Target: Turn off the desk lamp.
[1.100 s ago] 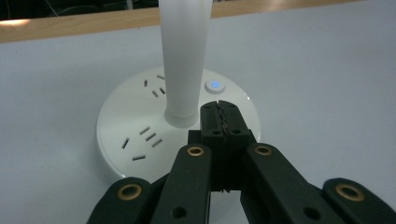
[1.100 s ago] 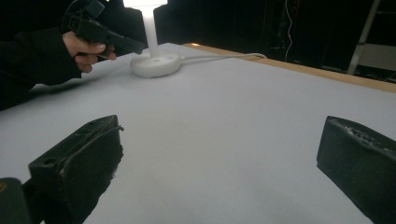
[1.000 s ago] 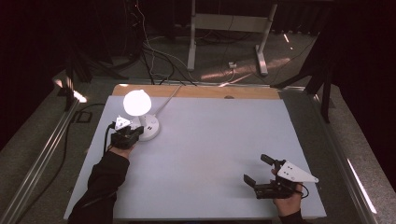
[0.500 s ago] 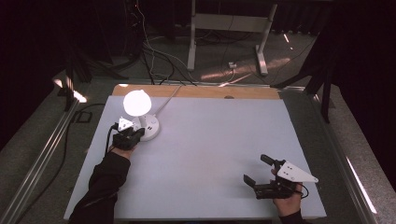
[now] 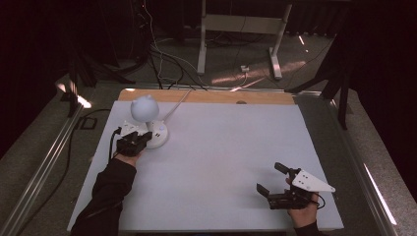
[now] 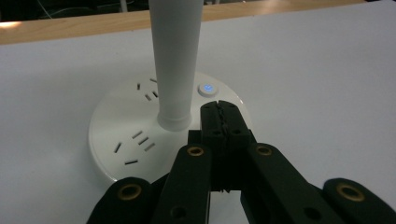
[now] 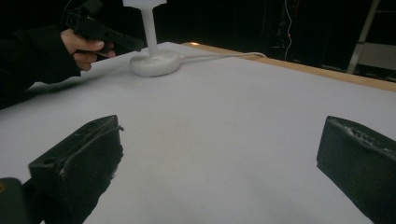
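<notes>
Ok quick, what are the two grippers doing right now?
Left gripper: closed, empty, tips over the lamp base.
Right gripper: open, empty.

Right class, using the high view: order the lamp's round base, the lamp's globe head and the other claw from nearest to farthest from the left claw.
1. Lamp base: right at the left claw tips, just to their right.
2. Globe head: above the base, slightly behind the claw.
3. Right claw: far across the white table, near its front right corner.
</notes>
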`<state>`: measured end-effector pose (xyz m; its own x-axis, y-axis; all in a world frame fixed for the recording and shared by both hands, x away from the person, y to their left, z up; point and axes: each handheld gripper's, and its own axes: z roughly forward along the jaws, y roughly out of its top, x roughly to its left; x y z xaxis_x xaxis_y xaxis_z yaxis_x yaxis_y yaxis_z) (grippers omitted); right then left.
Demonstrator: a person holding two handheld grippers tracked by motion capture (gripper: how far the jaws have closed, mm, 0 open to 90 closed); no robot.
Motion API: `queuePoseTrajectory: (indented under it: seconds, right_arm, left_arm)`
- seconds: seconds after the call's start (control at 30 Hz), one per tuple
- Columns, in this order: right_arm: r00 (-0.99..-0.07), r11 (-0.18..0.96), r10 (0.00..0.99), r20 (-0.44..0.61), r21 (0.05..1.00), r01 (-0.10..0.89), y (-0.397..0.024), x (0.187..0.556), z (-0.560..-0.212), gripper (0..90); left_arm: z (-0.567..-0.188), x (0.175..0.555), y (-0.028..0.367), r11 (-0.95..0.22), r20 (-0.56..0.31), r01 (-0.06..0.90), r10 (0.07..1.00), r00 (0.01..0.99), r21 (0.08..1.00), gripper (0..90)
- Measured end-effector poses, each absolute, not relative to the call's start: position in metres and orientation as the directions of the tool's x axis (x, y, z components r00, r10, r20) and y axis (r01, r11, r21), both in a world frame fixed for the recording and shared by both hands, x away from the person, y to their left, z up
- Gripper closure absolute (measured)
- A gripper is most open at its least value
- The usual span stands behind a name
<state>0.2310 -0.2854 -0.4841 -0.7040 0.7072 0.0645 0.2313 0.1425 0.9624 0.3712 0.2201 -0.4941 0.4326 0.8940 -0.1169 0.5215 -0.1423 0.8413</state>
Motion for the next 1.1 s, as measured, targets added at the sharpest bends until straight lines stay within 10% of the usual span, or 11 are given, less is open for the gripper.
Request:
queuePoseTrajectory:
  seconds: [0.3,0.53,1.1]
  right_arm:
    - [-0.7,0.137,0.712,0.065,0.964,0.23,-0.286,0.232,-0.484,0.0]
    - [-0.698,0.138,0.713,0.067,0.962,0.234,-0.286,0.232,-0.485,0.0]
    - [-0.696,0.137,0.715,0.068,0.962,0.235,-0.286,0.233,-0.484,0.0]
  left_arm:
    - [-0.483,0.359,0.224,-0.116,-0.155,0.524,0.882,0.445,0.844,90.0]
    - [-0.472,0.356,0.224,-0.131,-0.155,0.525,0.871,0.466,0.841,72.3]
    - [-0.451,0.339,0.219,-0.18,-0.188,0.503,0.78,0.597,0.846,0.5]
